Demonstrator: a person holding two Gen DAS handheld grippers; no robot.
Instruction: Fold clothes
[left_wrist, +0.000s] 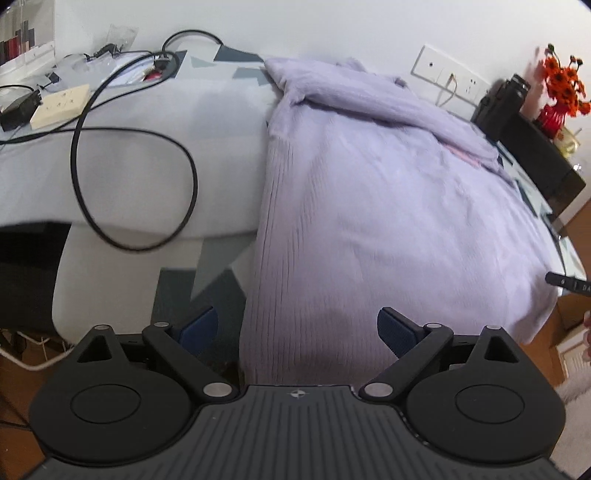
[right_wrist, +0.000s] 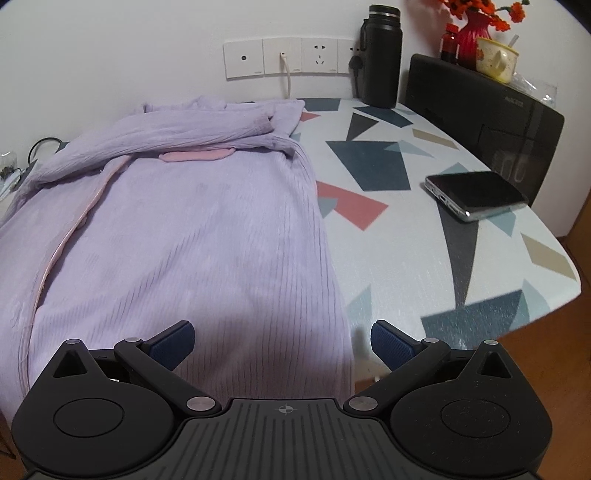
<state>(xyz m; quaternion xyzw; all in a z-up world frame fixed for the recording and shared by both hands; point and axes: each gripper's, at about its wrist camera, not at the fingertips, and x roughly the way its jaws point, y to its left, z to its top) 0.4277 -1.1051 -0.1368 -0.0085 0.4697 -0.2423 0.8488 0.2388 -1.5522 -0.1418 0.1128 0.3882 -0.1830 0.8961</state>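
Note:
A lilac ribbed garment (left_wrist: 369, 206) with pink trim lies spread on the table, its hem hanging over the front edge and its sleeves folded across the far end near the wall. In the right wrist view the same garment (right_wrist: 166, 229) fills the left half of the table. My left gripper (left_wrist: 297, 328) stands open over the garment's near left hem corner, its blue pads clear of the cloth. Over the near right hem corner, my right gripper (right_wrist: 282, 345) is open too, with nothing pressed between its pads.
A patterned tablecloth (right_wrist: 406, 236) covers the table. A phone (right_wrist: 476, 197) lies at the right. A black bottle (right_wrist: 380, 55), a black case (right_wrist: 480, 122), a mug and a red vase stand at the back right. A black cable (left_wrist: 129, 184), a power strip (left_wrist: 61, 105) and clutter lie left.

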